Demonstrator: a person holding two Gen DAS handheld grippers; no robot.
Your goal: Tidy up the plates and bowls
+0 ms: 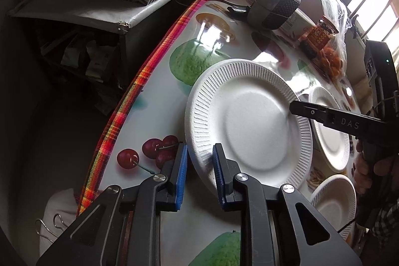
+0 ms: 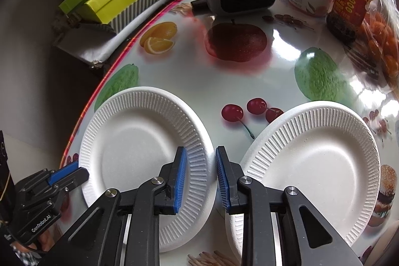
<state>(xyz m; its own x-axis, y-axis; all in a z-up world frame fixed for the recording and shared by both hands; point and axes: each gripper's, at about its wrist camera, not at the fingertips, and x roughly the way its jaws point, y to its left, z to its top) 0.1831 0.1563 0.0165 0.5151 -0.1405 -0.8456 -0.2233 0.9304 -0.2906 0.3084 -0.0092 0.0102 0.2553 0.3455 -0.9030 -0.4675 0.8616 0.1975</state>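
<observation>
The left gripper [image 1: 199, 173] has its jaws spread astride the near rim of the big paper plate [image 1: 249, 121], one finger under or outside the edge and the other over the ribbed border, so the rim runs crosswise between the pads. The right gripper [image 2: 200, 178], jaws also apart and holding nothing, straddles the opposite rim of the same plate [image 2: 139, 131] (a second plate [image 2: 314, 161] lies just beside it on the fruit-print tablecloth [image 2: 237, 81]). Both grippers look equally near; closing either should pinch the rim.

Bottom plate [image 1: 331, 201] partly cut off
</observation>
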